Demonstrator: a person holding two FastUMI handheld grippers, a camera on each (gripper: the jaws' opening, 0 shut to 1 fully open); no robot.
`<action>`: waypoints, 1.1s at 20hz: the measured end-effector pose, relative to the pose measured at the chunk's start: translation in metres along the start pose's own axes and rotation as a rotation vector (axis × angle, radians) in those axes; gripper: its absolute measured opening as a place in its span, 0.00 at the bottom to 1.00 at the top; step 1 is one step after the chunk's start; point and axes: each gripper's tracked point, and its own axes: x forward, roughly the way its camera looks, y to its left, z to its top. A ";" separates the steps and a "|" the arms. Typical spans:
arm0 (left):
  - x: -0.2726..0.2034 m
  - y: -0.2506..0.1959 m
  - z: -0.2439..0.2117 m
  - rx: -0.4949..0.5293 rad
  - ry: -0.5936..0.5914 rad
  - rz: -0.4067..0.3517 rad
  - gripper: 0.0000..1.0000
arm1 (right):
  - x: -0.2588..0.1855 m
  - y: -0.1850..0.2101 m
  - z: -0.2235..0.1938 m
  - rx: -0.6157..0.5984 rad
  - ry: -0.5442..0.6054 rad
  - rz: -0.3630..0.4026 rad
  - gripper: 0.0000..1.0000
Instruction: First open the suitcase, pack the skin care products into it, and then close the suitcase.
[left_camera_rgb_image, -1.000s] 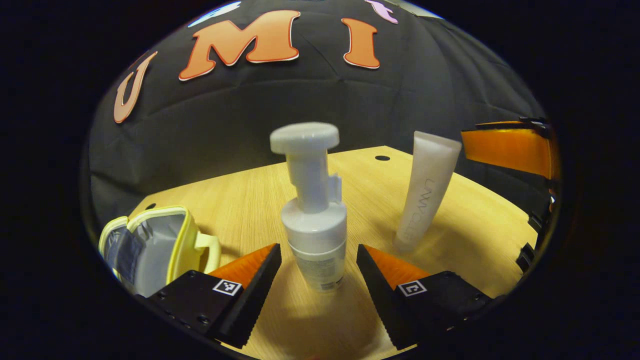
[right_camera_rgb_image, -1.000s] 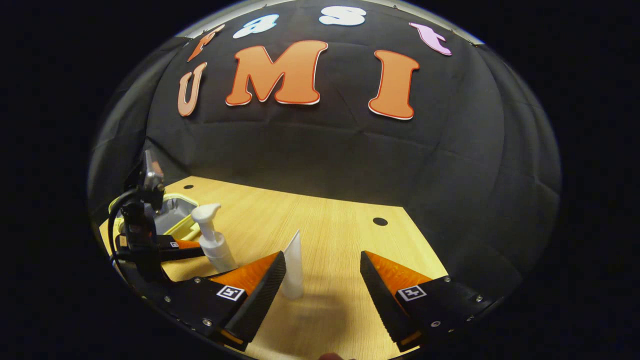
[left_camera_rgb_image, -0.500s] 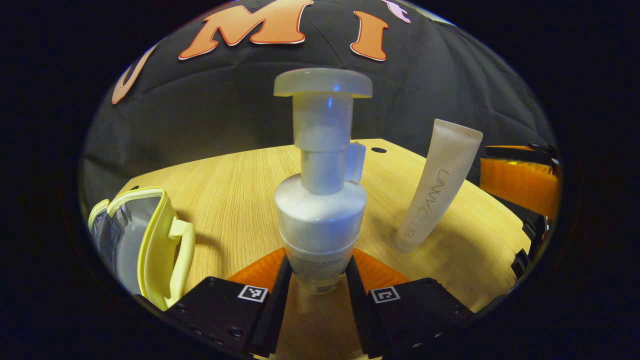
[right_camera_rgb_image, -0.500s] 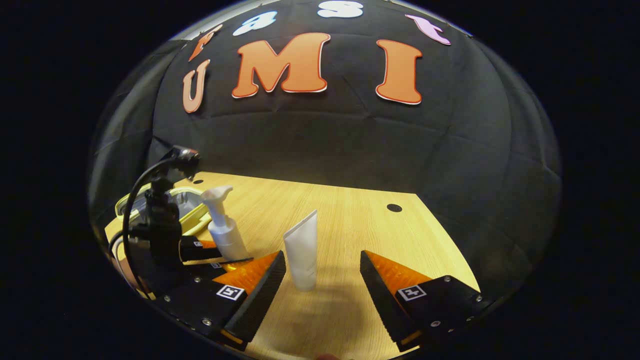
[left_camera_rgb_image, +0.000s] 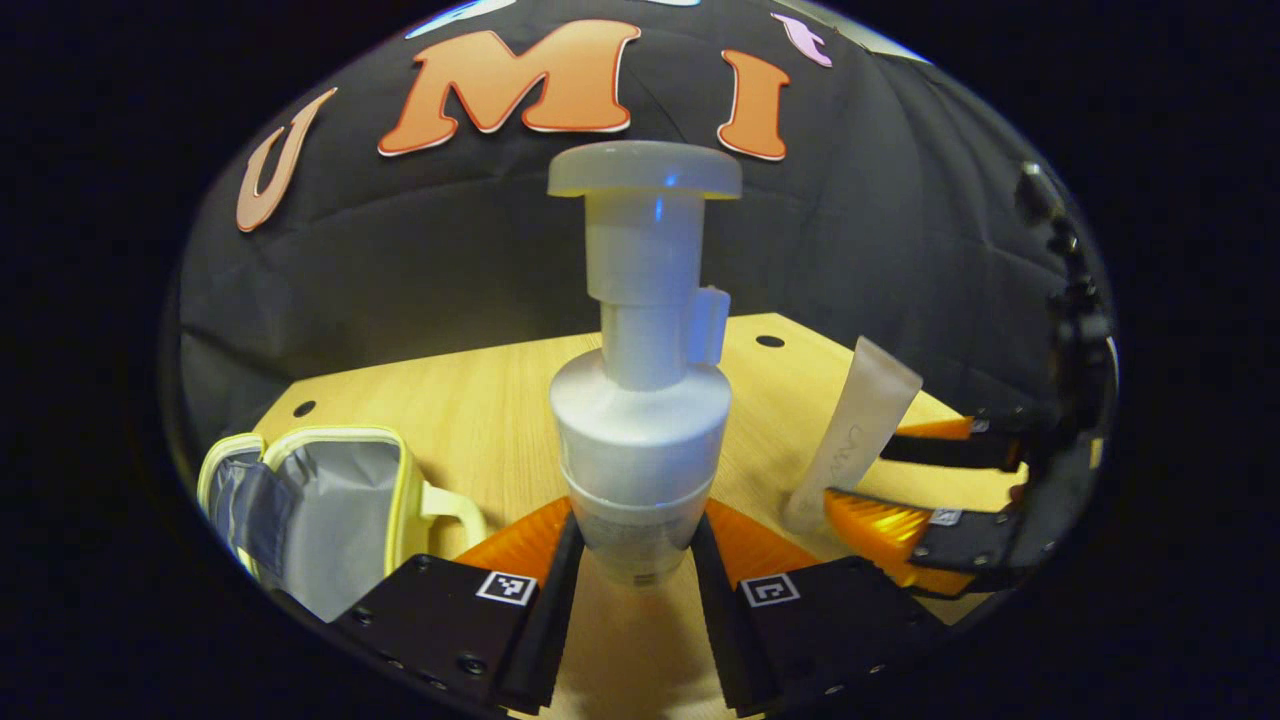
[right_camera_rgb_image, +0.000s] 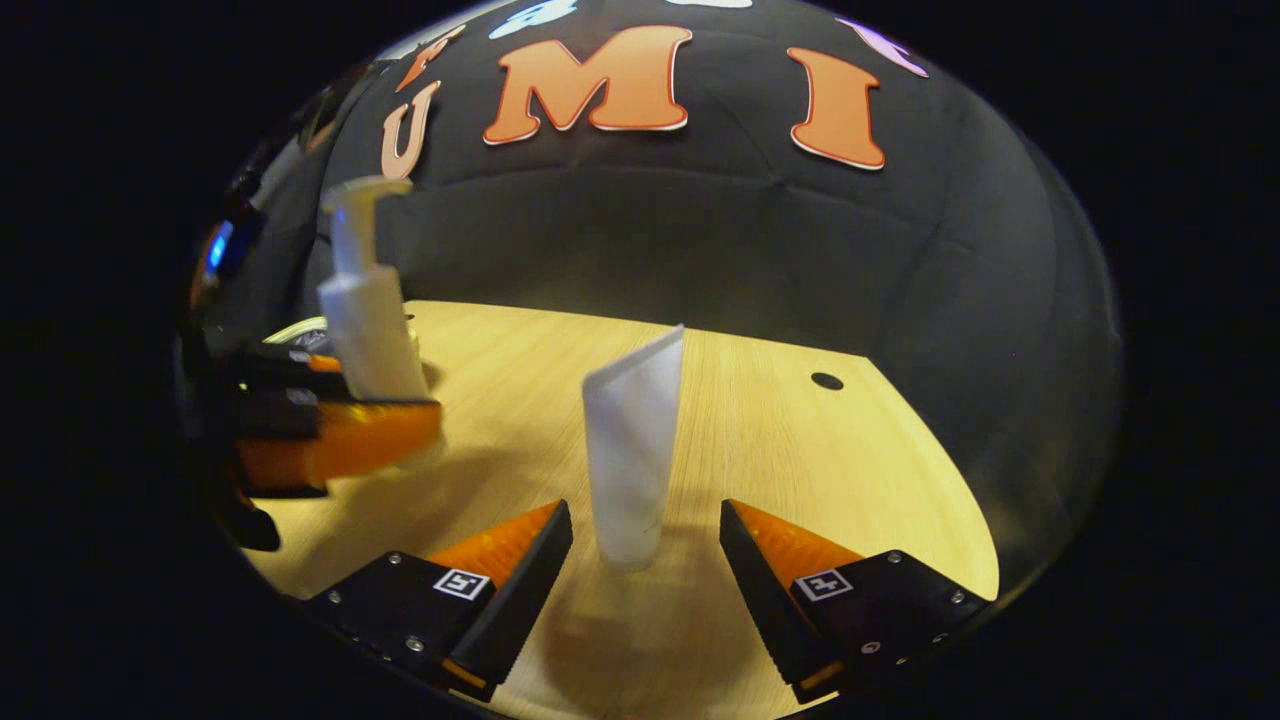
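Observation:
A white pump bottle (left_camera_rgb_image: 640, 420) stands upright in the middle of the left gripper view, and my left gripper (left_camera_rgb_image: 635, 545) is shut on its lower body. The small yellow suitcase (left_camera_rgb_image: 330, 510) lies open at lower left, its grey lining showing. A white tube (right_camera_rgb_image: 632, 450) stands cap-down on the table between the fingers of my open right gripper (right_camera_rgb_image: 645, 545), which do not touch it. In the left gripper view the tube (left_camera_rgb_image: 850, 445) and the right gripper (left_camera_rgb_image: 920, 480) are at the right. In the right gripper view the pump bottle (right_camera_rgb_image: 365, 310) and left gripper (right_camera_rgb_image: 330, 430) are at the left.
The wooden table (right_camera_rgb_image: 800, 470) has small round holes (right_camera_rgb_image: 826, 380) near its far edge and bare room to the right of the tube. The black cloth wall stands close behind it. A rim of the suitcase (right_camera_rgb_image: 300, 330) shows behind the left gripper.
My left gripper closed on the pump bottle and then tilted up slightly with it. My right gripper moved forward until the tube stood between its open fingers.

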 end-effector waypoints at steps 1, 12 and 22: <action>-0.009 0.006 0.004 -0.001 -0.004 0.015 0.60 | 0.005 0.001 -0.004 0.008 0.007 0.003 0.95; -0.059 0.047 0.003 -0.039 0.011 0.121 0.60 | 0.032 0.017 -0.021 0.061 0.070 0.071 0.53; -0.101 0.085 0.031 -0.087 -0.008 0.196 0.60 | -0.019 0.036 0.050 0.050 -0.001 0.172 0.49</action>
